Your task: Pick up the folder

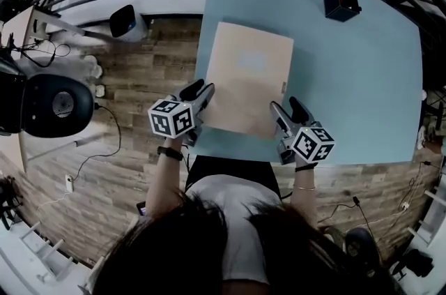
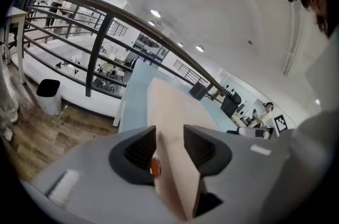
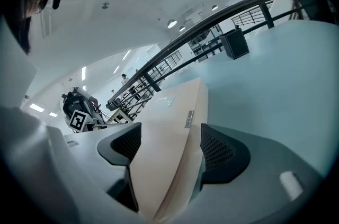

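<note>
Head view, folder: the beige folder (image 1: 247,77) lies flat on the pale blue table (image 1: 362,91), its near edge close to the table's near edge
Head view, left gripper: the left gripper (image 1: 202,95) sits at the folder's near left corner
Head view, right gripper: the right gripper (image 1: 284,111) sits at the near right corner, marker cube toward the person
Head view, surroundings: a black box (image 1: 341,4) stands at the table's far right, well apart from the folder; wood floor (image 1: 139,77) to the left
Left gripper view, jaws: the left gripper (image 2: 169,135) has its jaws apart with the folder (image 2: 175,112) running between them, not pinched by both pads
Left gripper view, beyond: table (image 2: 135,96), then a dark railing (image 2: 106,32)
Right gripper view, jaws: the right gripper (image 3: 170,135) has its jaws wide apart, the folder (image 3: 169,112) passing between them, no clamp visible
Right gripper view, beyond: table (image 3: 275,74) with the black box (image 3: 235,43) at its far side
</note>
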Demonstrator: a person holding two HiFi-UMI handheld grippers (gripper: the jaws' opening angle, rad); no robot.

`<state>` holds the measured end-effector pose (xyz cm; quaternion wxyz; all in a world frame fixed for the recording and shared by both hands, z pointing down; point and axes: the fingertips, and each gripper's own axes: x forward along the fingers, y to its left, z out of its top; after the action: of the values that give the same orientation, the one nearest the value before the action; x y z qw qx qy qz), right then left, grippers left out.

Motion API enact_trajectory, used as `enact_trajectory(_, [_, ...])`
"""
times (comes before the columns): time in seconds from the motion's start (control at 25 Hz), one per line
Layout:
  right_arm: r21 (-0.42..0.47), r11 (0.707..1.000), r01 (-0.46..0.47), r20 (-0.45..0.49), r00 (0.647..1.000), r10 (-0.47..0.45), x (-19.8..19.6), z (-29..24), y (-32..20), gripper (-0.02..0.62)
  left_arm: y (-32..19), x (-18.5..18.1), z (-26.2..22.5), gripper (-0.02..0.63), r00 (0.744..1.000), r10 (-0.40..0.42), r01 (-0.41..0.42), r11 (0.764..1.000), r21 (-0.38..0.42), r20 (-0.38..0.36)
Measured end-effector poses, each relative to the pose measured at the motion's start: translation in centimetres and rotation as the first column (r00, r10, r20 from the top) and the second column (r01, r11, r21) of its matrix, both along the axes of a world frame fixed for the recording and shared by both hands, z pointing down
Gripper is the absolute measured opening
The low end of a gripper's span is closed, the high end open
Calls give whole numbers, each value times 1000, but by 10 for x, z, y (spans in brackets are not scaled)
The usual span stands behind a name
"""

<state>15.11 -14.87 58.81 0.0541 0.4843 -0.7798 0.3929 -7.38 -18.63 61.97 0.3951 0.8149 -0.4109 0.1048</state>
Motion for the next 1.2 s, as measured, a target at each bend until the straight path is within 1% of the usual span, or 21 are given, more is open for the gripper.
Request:
enact_trajectory(0.08, [-11,1000,-2,12,1000,2,1,3,1,325,1,0,5,175,1000,-1,1,1000,-7,1])
enact_trajectory(0.2, [-24,1000,-9,28,1000,10,1,7,2,325,0,-1,9,173,999,-29,28,999,-27,-37])
enact_trajectory(0.28, [-30,999,-16,39,999,17,1,8,2,325,-2,-2,11,175,998,-36,34,999,-36,-49])
enact_trajectory(0.44, [-36,999,-22,53,998,24,4,10,3,325,-2,-3,14,180,999,-24,22,999,-49,-38])
enact_trajectory(0.56, [-43,999,-19,64,998,22,4,11,3,325,-2,-5,16,195,999,-26,25,999,-48,-24])
enact_trajectory(0.76, [-65,998,-9,92,996,15,4,18,2,325,-3,-7,16,196,999,-43,42,998,-53,-31])
enact_trajectory(1.08, [-145,989,34,169,986,-9,3,33,-3,325,-1,-8,18,198,994,-88,83,994,-75,-66])
enact_trajectory(1.2, [-189,980,65,219,975,-23,1,40,-4,325,-2,-6,19,199,994,-90,84,993,-79,-70])
